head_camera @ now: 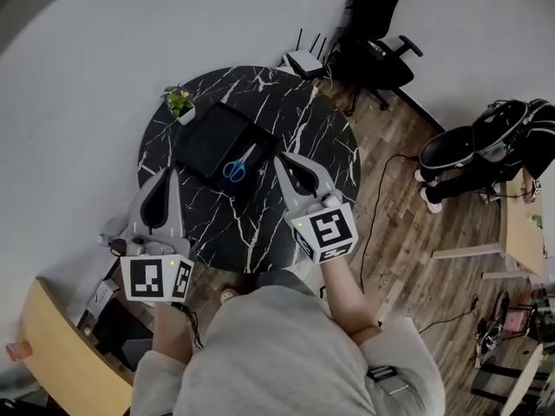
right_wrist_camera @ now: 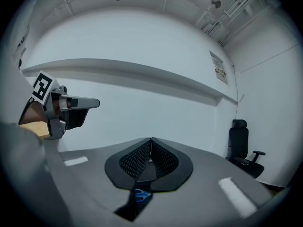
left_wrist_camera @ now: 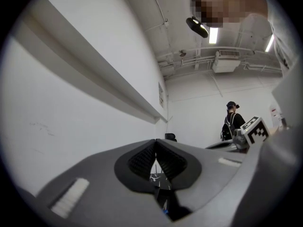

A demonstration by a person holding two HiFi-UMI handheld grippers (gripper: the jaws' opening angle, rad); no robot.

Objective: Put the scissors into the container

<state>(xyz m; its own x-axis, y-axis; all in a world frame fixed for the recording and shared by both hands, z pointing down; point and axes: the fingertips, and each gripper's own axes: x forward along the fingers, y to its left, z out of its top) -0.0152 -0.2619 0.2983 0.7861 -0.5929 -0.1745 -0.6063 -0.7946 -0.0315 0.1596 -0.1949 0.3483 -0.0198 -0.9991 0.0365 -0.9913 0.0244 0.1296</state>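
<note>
Blue-handled scissors (head_camera: 235,168) lie on the near right part of a flat black square container (head_camera: 208,133) on the round black marble table (head_camera: 295,120). Whether they rest inside it or on its rim I cannot tell. My left gripper (head_camera: 171,172) is held above the table's near left edge, jaws shut and empty. My right gripper (head_camera: 279,157) hovers just right of the scissors, also shut and empty. In the right gripper view the jaws (right_wrist_camera: 151,144) meet, with the scissors (right_wrist_camera: 140,194) showing in the gap below. The left gripper (left_wrist_camera: 155,148) is likewise pressed together.
A small potted plant (head_camera: 180,103) stands at the table's far left and a white router (head_camera: 305,61) at its far edge. Behind is a black office chair (head_camera: 373,33). A person in black (head_camera: 481,150) crouches at the right. A wooden desk (head_camera: 52,354) is near left.
</note>
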